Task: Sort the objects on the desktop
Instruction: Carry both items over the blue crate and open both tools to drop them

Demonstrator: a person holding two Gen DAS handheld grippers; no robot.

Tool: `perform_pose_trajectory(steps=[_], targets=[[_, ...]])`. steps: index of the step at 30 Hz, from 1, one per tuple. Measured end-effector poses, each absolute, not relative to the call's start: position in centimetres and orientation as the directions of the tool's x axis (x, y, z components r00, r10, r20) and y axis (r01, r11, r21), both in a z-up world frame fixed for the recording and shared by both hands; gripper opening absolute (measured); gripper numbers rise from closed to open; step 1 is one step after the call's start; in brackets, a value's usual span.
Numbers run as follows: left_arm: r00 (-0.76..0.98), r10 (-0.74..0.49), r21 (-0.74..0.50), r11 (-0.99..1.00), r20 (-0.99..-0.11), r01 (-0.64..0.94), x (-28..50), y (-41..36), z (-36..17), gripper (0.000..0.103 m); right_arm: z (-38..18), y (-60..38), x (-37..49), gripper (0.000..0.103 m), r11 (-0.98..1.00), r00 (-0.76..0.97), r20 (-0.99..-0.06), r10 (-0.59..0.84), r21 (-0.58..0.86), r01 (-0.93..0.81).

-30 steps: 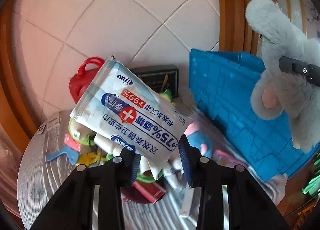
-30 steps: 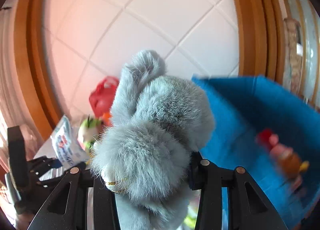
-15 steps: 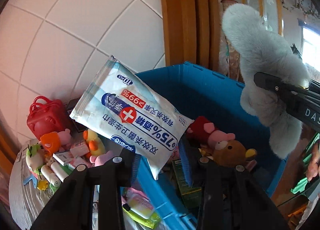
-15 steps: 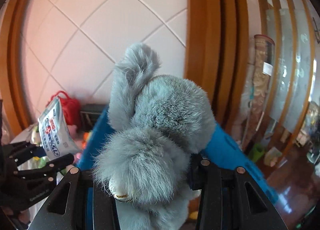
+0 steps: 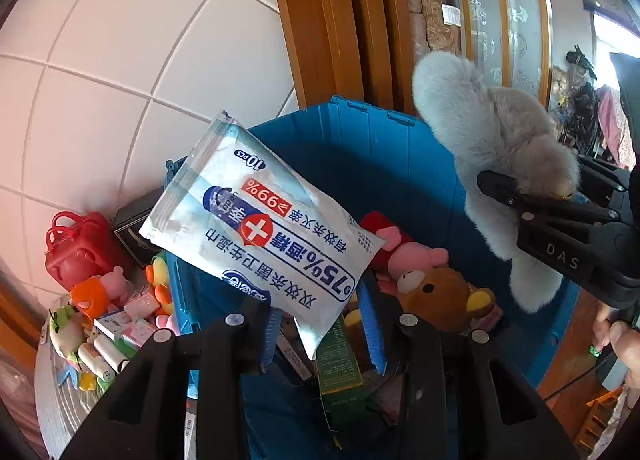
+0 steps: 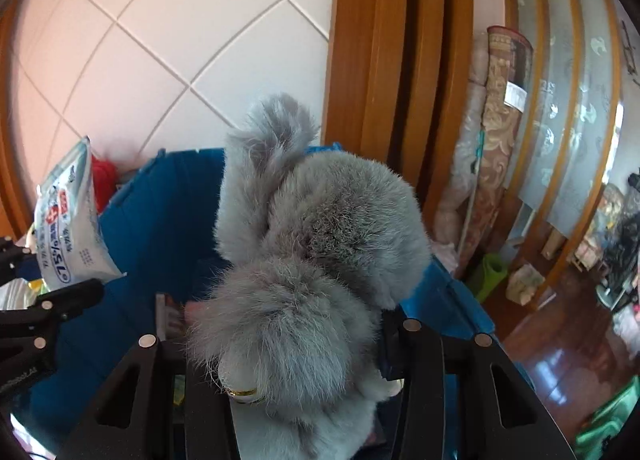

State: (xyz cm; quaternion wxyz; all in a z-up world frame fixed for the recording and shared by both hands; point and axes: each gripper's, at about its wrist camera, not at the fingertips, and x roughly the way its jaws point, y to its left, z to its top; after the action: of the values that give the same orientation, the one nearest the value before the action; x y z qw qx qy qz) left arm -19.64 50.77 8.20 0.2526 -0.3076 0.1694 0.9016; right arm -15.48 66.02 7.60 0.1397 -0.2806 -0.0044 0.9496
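Note:
My left gripper (image 5: 320,332) is shut on the lower edge of a white and blue pack of alcohol wipes (image 5: 256,228), held above the open blue crate (image 5: 400,164). To its right, my right gripper (image 5: 520,200) is shut on a fluffy grey plush toy (image 5: 492,140) over the crate's right side. The right wrist view is mostly filled by the grey plush toy (image 6: 320,244), gripped between the fingers of the right gripper (image 6: 296,360). There the wipes pack (image 6: 68,228) and left gripper (image 6: 60,300) show at the left over the blue crate (image 6: 160,220).
Inside the crate lie a brown bear plush (image 5: 440,296), a pink pig toy (image 5: 408,256) and a green box (image 5: 340,364). Left of it, a red toy case (image 5: 80,244) and several small toys (image 5: 120,316) crowd the table. A wooden door frame (image 5: 332,20) stands behind.
Both grippers have swung to the right with their loads, from over the cluttered table to above the open blue crate. Each grip looks the same.

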Motion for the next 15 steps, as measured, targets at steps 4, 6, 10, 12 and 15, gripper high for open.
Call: perform_pose_trajectory(steps=[4, 6, 10, 12, 15], targets=[[-0.688, 0.341, 0.164, -0.815, -0.640, -0.556, -19.4, 51.2, 8.1, 0.036, 6.8, 66.3, -15.9, 0.044, -0.951, -0.784, -0.542, 0.303, -0.124, -0.282], [-0.699, 0.333, 0.182, -0.813, -0.633, -0.553, -19.2, 51.4, 8.1, 0.042, 6.5, 66.5, -16.1, 0.051, -0.946, -0.772, -0.549, 0.320, -0.141, -0.291], [-0.733, 0.310, 0.211, -0.825, -0.605, -0.524, -18.8, 51.3, 8.2, 0.082, 6.4, 66.9, -16.1, 0.103, -0.929, -0.765, -0.529, 0.368, -0.176, -0.325], [-0.756, 0.320, 0.211, -0.833, -0.571, -0.512, -18.2, 50.9, 8.7, 0.086, 6.7, 66.8, -15.6, 0.103, -0.932, -0.777, -0.516, 0.360, -0.170, -0.319], [-0.758, 0.333, 0.193, -0.838, -0.561, -0.511, -18.0, 50.3, 8.9, 0.092, 7.0, 66.5, -15.1, 0.103, -0.934, -0.784, -0.508, 0.356, -0.169, -0.314]])
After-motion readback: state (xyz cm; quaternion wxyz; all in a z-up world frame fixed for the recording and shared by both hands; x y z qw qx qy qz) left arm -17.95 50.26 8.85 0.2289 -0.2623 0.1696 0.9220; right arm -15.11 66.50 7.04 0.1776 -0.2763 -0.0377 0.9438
